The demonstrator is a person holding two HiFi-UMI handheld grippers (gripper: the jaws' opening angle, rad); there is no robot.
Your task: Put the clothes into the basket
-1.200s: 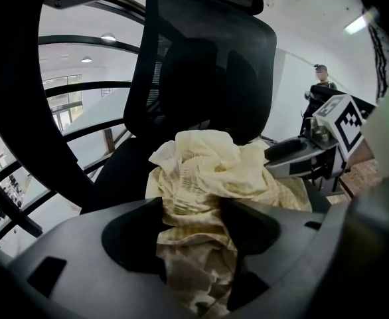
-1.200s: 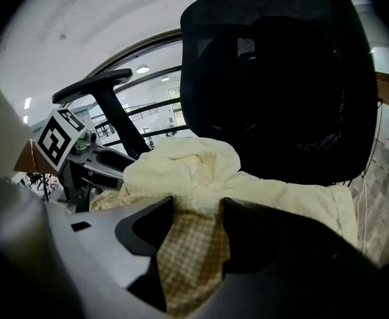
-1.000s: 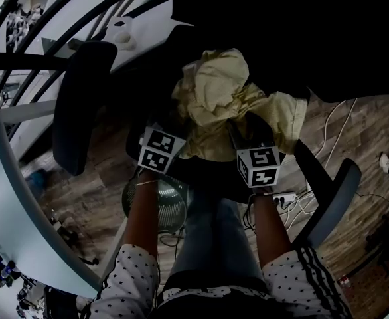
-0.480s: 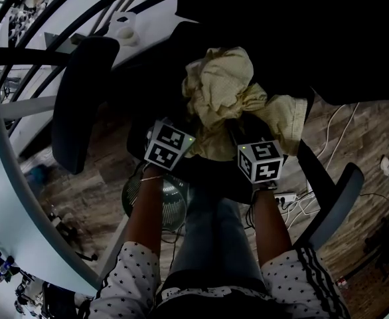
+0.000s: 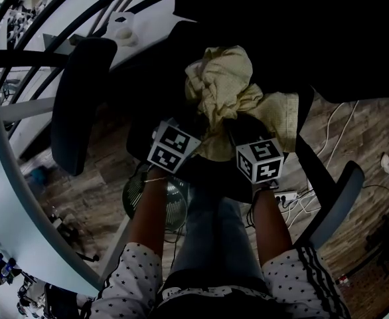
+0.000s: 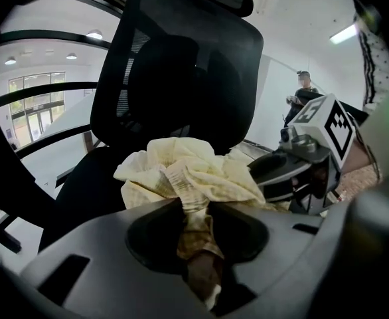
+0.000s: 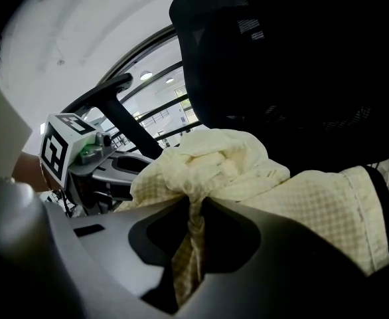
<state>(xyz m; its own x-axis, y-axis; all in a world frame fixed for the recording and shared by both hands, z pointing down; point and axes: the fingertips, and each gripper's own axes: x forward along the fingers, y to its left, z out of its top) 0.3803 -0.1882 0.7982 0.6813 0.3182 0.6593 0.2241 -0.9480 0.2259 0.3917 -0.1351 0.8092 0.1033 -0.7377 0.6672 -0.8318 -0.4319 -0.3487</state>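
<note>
Jaws have just been closing: left gripper pinches a fold of the pale yellow shirt on the office chair. Right gripper clamps another fold.

Left gripper, right gripper — just closed on cloth.

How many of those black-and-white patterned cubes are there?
2. The left cube sits by the left side of the yellow cloth, the right cube by its right side. None seems hidden.
</note>
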